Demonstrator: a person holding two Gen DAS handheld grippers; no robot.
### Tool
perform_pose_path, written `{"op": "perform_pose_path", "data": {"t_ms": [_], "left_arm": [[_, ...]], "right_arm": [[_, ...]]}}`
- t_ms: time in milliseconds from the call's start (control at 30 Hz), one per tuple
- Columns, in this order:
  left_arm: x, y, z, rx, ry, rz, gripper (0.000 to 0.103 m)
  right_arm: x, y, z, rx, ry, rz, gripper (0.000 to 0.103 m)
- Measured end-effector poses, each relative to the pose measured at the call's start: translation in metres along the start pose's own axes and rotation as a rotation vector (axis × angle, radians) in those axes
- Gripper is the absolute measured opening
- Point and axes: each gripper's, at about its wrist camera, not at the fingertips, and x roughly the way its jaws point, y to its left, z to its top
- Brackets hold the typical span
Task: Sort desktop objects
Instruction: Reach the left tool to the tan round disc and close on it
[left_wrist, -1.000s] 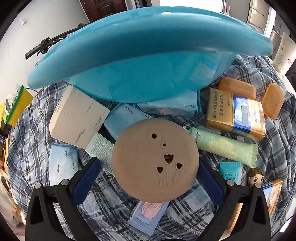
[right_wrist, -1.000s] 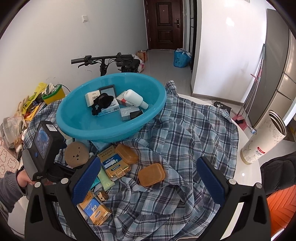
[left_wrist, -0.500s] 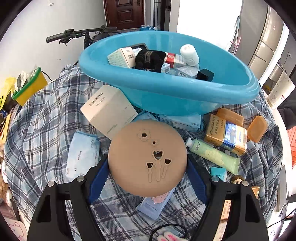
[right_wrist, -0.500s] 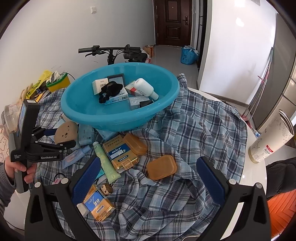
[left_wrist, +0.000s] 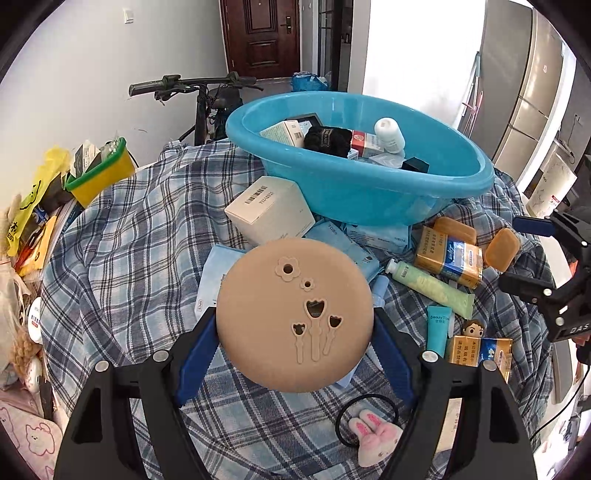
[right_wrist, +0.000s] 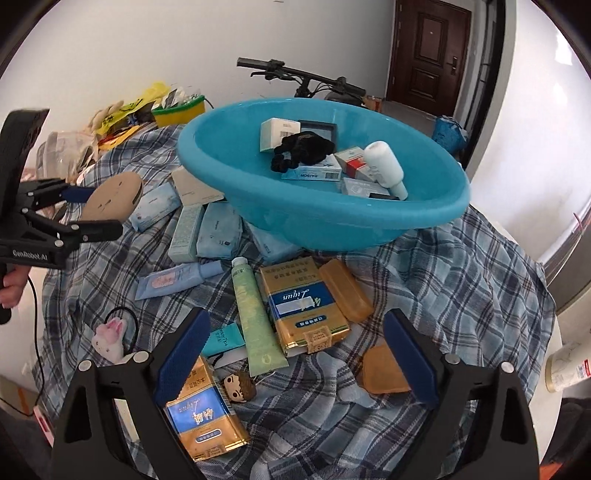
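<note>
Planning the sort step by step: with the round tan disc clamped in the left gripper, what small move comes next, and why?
Probably carry the round tan disc forward over the blue basin rim: the left gripper grips it clear of the cloth, and sorted items already lie in that basin.

"GenRobot.AI" on left tongs (right_wrist: 86, 214); probably "Liqun" on gold pack (right_wrist: 304, 306).

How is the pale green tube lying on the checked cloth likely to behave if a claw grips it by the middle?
The green tube looks soft-walled, so it would probably dent under the pads. Its flat crimped end should keep it from rolling far. Its smooth surface might slip somewhat.
</note>
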Motion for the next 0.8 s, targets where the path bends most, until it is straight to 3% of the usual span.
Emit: {"op": "perform_pose_path", "data": {"t_ms": [100,267,367,533,567,800], "left_arm": [[0.001,0.003,-0.003,0.0,0.01,-0.001,0.082],[0.006,0.007,-0.001,0.004,0.025,0.002,0.082],[0.009,0.009,0.0,0.005,0.027,0.0,0.082],[0.013,0.009,0.0,0.009,0.038,-0.007,0.082],[0.015,0.009,0.0,0.009,0.042,-0.009,0.082],[0.017,0.007,-0.003,0.008,0.055,-0.022,0.082]], "right_arm": [[0.017,0.005,-0.004,-0.033,0.017,0.028,0.087],[0.034,0.006,-0.004,-0.063,0.024,-0.029,0.087],[0.041,0.003,-0.003,-0.053,0.043,-0.014,0.086],[0.052,-0.002,-0.01,-0.015,0.086,0.012,0.067],[0.052,-0.003,-0.011,-0.009,0.091,0.021,0.057],[0.044,-0.005,-0.02,0.044,0.105,0.074,0.052]]}}
